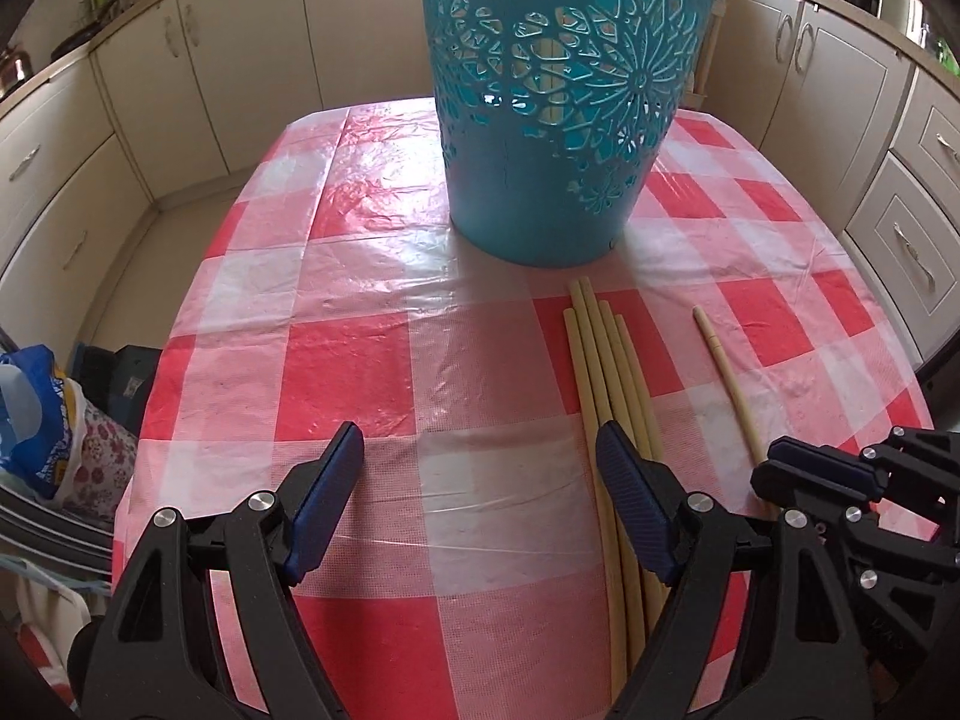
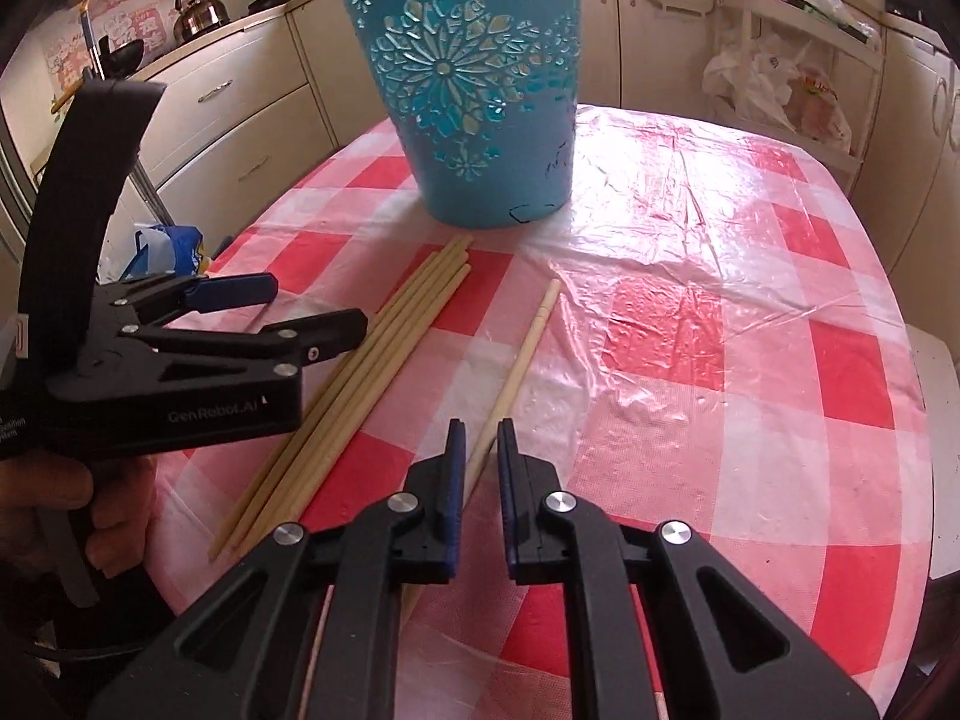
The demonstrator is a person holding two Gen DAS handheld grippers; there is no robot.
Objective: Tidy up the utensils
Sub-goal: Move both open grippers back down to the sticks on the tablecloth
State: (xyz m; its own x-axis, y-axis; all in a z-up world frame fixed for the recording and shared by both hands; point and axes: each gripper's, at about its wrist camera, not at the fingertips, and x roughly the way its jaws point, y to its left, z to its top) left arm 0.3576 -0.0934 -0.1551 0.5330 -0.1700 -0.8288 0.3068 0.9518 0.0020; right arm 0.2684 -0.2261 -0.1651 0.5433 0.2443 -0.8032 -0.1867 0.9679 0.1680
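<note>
A teal cut-out basket [image 1: 552, 120] [image 2: 480, 90] stands upright at the far side of the red-checked table [image 1: 360, 240] [image 2: 720, 300]. Several pale chopsticks [image 1: 600, 360] [image 2: 372, 360] lie bundled in front of it. One single chopstick [image 1: 720, 360] [image 2: 528, 342] lies apart to their right. My right gripper [image 2: 481, 438] [image 1: 771, 459] is shut on the near part of that single chopstick, low at the table. My left gripper [image 1: 480, 432] [image 2: 315, 303] hangs open over the table. Its right finger is above the bundle and nothing is between its pads.
Cream cabinets ring the table. A blue and white bag [image 1: 36, 408] sits off the table's left edge. A kettle [image 2: 198, 12] stands on the counter, and a rack with plastic bags [image 2: 780, 78] is at the back right. A hand [image 2: 90, 510] holds the left gripper.
</note>
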